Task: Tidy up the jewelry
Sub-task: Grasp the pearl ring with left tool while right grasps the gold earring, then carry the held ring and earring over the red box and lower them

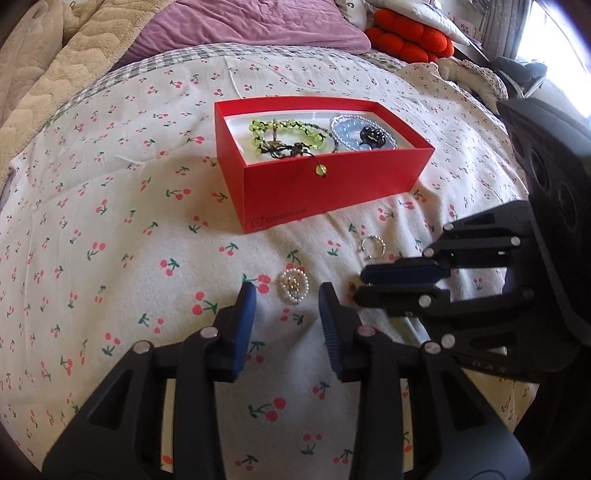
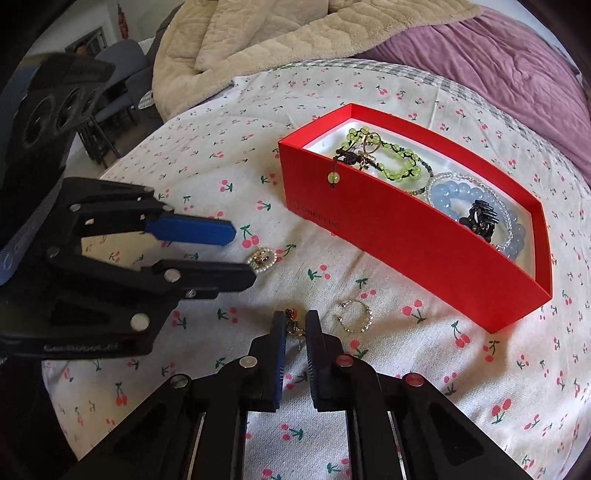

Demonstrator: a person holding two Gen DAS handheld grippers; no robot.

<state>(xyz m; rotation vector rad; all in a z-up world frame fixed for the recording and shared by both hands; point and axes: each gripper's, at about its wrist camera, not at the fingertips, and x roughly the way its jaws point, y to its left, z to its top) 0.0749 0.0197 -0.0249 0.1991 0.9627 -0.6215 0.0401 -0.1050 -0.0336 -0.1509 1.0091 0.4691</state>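
An open red box (image 1: 332, 184) (image 2: 406, 236) on the cherry-print bedspread holds a green bead bracelet (image 1: 284, 129), a blue bead bracelet (image 1: 354, 133) and a black piece (image 2: 480, 219). In front of it a pearl earring (image 1: 293, 284) (image 2: 262, 258) lies between the tips of my left gripper (image 1: 286, 295) (image 2: 243, 254), which is open and not touching it. My right gripper (image 2: 295, 321) (image 1: 360, 286) has its pads pinched on a small gold earring (image 2: 295, 326) with a red bit. A beaded ring (image 1: 373, 247) (image 2: 356, 315) lies loose just right of that gripper.
A beige blanket (image 2: 258, 40) and a purple quilt (image 1: 258, 26) are heaped behind the box. A red cushion (image 1: 410, 37) sits at the far right. In the right wrist view the bed edge drops off at the left toward a chair (image 2: 118, 74).
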